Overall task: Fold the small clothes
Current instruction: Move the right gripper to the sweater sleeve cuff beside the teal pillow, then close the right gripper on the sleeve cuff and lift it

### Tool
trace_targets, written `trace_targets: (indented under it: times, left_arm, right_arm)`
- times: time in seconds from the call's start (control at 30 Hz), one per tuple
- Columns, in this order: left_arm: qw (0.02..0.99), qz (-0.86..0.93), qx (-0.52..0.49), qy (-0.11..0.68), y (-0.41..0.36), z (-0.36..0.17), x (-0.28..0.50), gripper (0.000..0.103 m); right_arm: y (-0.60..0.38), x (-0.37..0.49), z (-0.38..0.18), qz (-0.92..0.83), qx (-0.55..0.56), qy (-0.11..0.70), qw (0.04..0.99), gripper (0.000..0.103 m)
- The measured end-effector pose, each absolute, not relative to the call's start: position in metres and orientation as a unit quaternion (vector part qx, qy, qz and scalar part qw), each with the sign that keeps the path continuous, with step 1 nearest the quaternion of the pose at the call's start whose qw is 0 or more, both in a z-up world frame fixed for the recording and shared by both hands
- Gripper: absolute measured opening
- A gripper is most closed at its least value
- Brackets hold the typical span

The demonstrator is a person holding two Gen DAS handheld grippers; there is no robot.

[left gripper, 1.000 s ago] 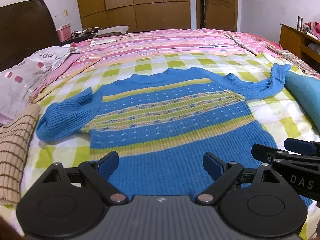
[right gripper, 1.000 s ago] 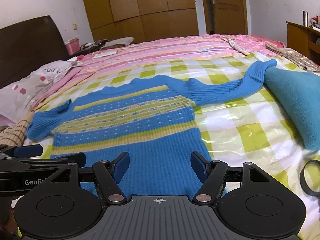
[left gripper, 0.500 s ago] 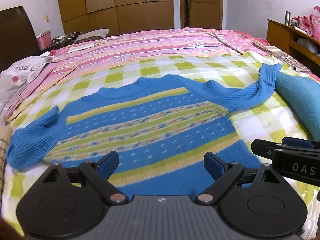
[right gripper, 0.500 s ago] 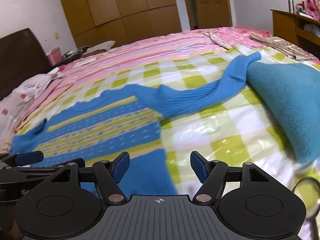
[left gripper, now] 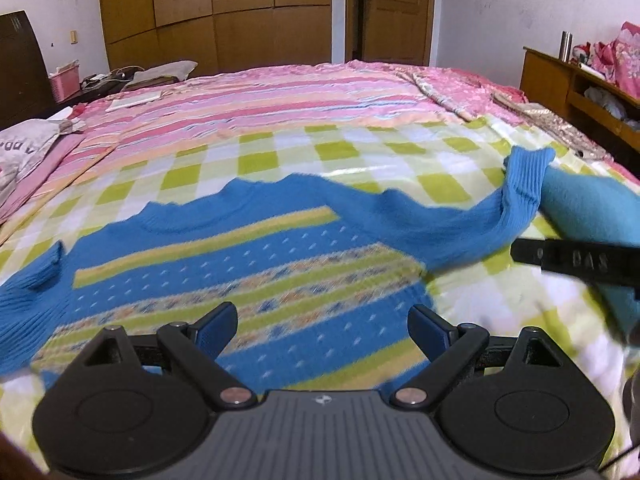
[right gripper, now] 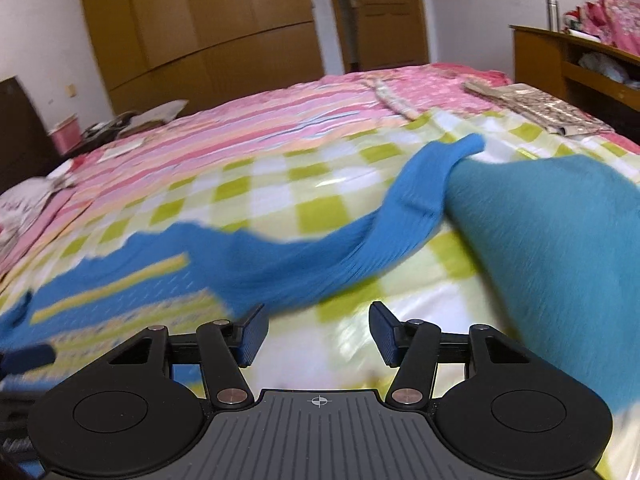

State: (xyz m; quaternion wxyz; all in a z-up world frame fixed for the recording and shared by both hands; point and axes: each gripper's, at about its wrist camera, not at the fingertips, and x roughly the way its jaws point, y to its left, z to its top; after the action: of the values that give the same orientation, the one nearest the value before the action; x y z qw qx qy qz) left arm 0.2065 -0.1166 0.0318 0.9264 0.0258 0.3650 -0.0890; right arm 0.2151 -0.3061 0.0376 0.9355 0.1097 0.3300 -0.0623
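A small blue knit sweater (left gripper: 240, 272) with yellow and patterned stripes lies flat, front up, on the green-checked sheet (left gripper: 256, 160). Its right sleeve (left gripper: 516, 200) stretches out to the right and its cuff rests against a teal cloth (left gripper: 592, 208). My left gripper (left gripper: 322, 326) is open and empty over the sweater's lower body. My right gripper (right gripper: 316, 330) is open and empty, hovering just near of the right sleeve (right gripper: 360, 244) by the armpit. The right gripper's finger shows in the left wrist view (left gripper: 576, 260). The right wrist view is blurred.
The teal folded cloth (right gripper: 560, 248) lies at the right. A pink striped bedspread (left gripper: 280, 96) covers the far bed. A wooden cabinet (left gripper: 580, 84) stands at the right, wardrobes and a door behind. A grey pillow (left gripper: 28, 148) lies at the left.
Both grippers have moved forward and to the right over the sweater, from its hem toward the right sleeve. Both stay open and empty. The sweater has not moved.
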Motion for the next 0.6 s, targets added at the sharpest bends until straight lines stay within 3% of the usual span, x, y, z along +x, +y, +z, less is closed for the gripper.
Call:
trace_targets:
  times: [0.53,0.6]
  left_arm:
    - [0.926,-0.089,-0.005,0.366,-0.127,0.02,0.241,0.097]
    - [0.925,-0.089,-0.009,0.369,-0.125,0.018,0.241,0.097]
  right_arm:
    - [-0.356,0.332,0.022,-0.154,0.085,0.342,0.923,0.054]
    - [-0.357,0.34,0.016,-0.17,0.071,0.355,0.916,0.047]
